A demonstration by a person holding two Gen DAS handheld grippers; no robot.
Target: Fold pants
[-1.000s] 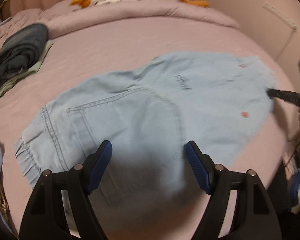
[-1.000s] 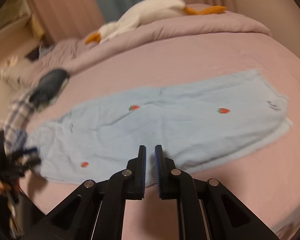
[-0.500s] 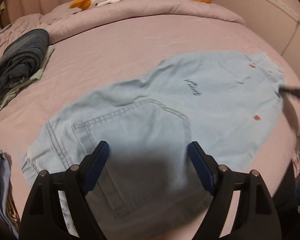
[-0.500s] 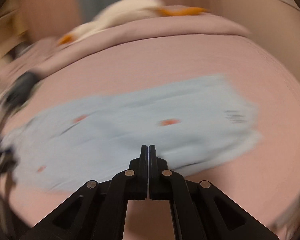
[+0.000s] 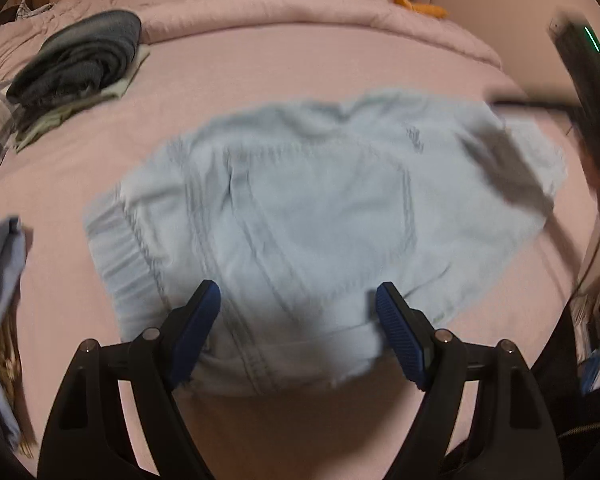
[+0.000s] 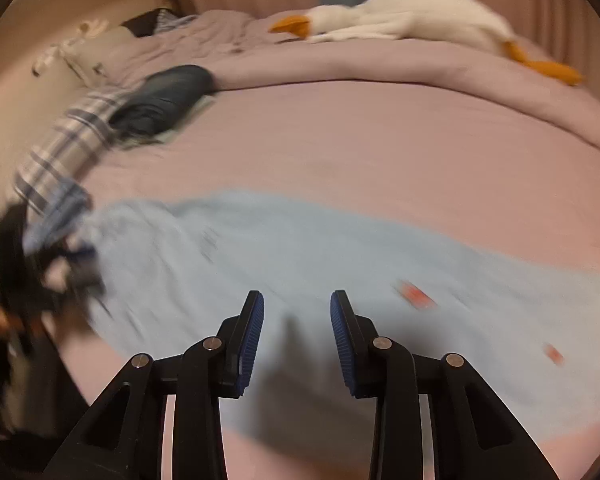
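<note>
Light blue pants (image 5: 300, 208) lie flat on the pink bed, waistband at the left in the left wrist view. My left gripper (image 5: 298, 304) is open wide and empty, hovering over the near edge of the seat part. The pants also show in the right wrist view (image 6: 300, 264), blurred, with small red marks on the leg. My right gripper (image 6: 297, 312) is open and empty just above the leg. The right gripper also shows at the right edge of the left wrist view (image 5: 588, 92), over the leg end.
A folded dark garment (image 5: 84, 56) lies on a pale cloth at the bed's left. A white goose plush (image 6: 400, 16) lies on the rolled pink duvet (image 6: 340, 64) at the back. A plaid cloth (image 6: 60, 140) and blue fabric (image 5: 0, 280) sit at the left edge.
My right gripper has gone from shut to open and swung left over the pants. My left gripper has stayed open and moved closer over the waist end.
</note>
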